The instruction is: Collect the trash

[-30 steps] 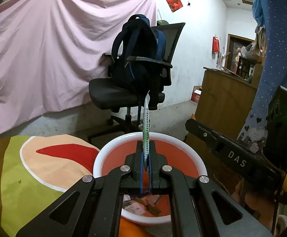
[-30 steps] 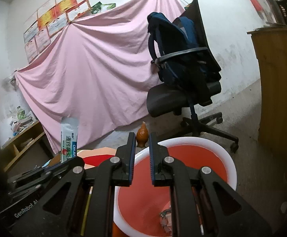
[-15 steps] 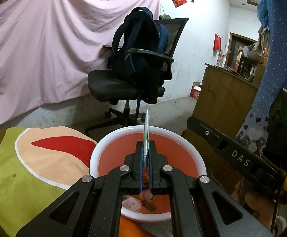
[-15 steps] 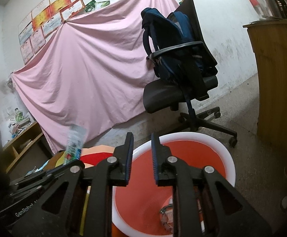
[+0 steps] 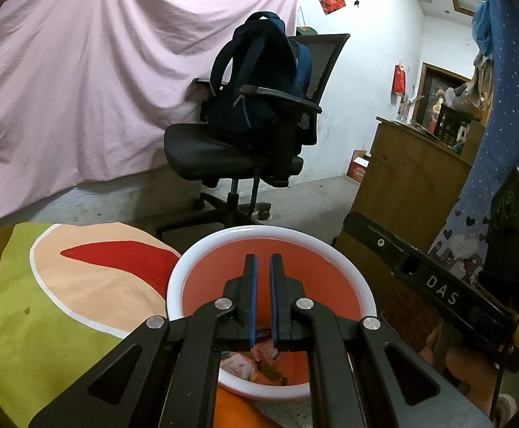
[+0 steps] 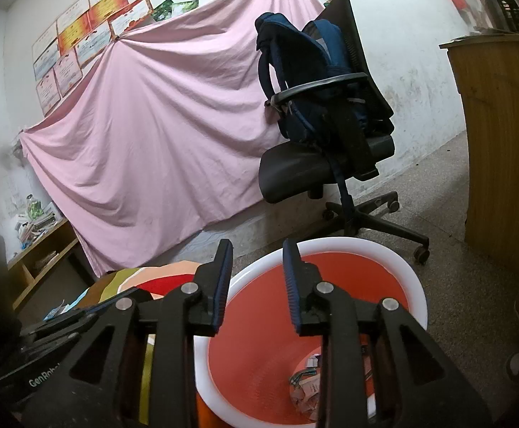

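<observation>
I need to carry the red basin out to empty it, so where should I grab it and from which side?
Grip the basin's white rolled rim, fingers straddling the wall, one inside and one outside. Come from above at the near edge, which is closest to both grippers. The rim is thin and exposed all around; the trash sits low at the bottom, clear of it.

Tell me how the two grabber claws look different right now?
The left gripper has its jaws only a narrow slit apart, while the right gripper has its jaws spread wide. The left gripper points over the middle of the red basin; the right gripper straddles the basin's near-left rim. Both are black with blue pads, both hold nothing, and both hang above the trash in the basin.
</observation>
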A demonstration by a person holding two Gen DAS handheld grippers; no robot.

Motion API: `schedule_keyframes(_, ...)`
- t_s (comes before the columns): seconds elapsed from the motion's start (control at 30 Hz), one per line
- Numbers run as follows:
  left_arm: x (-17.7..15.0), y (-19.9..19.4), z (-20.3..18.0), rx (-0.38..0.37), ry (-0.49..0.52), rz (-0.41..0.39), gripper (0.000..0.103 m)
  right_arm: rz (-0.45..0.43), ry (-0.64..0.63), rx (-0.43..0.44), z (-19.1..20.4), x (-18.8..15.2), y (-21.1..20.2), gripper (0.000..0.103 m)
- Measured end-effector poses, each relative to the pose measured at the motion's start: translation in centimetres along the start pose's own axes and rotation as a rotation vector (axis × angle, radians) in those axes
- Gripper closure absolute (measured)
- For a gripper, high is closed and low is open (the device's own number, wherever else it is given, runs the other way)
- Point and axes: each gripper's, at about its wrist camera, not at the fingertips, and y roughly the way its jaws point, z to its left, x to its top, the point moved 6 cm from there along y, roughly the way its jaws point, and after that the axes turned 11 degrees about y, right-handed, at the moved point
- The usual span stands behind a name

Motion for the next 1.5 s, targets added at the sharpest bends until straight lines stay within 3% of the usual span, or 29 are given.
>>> schedule_keyframes(0.33,-0.1,-2.0,1.5,0.052,-0.014,-0.011,0.097,0.001,-0.026,0.003,0.9,-0.7,-0.1,0.040)
schedule_keyframes(0.47,-0.1,-3.4,2.7,0.079,-0.041,-0.035,0.074,0.000,-0.049,0.006,1.7,-0.9,-0.1,0.034)
schedule_keyframes(0.67,-0.4,-6.1,4.3,0.140,-0.057,-0.060,0.071,-0.007,-0.099,0.012,3.3,-1.6,-0.3,0.024)
schedule_keyframes(0.87,-1.0,-9.3,5.6,0.202,-0.070,-0.092,0.057,-0.033,-0.130,0.009,4.8,-1.9,-1.5,0.014)
schedule_keyframes(0.93,-1.4,-10.8,6.0,0.226,-0.073,-0.106,0.053,-0.051,-0.138,0.008,5.3,-2.0,-2.1,0.003)
schedule_keyframes(1.0,-1.6,-12.0,6.1,0.245,-0.076,-0.121,0.047,-0.077,-0.153,0.003,6.1,-2.2,-3.2,0.000)
schedule_keyframes(1.1,-2.3,-14.1,6.5,0.276,-0.083,-0.143,0.040,-0.093,-0.172,0.001,7.2,-2.5,-4.2,0.000)
schedule_keyframes(1.23,-3.2,-17.4,7.0,0.317,-0.100,-0.183,0.020,-0.113,-0.206,0.016,9.3,-3.3,-5.9,0.000)
schedule_keyframes(1.5,-5.5,-23.7,6.8,0.390,-0.085,-0.234,0.011,-0.139,-0.253,0.044,13.0,-5.7,-9.7,0.000)
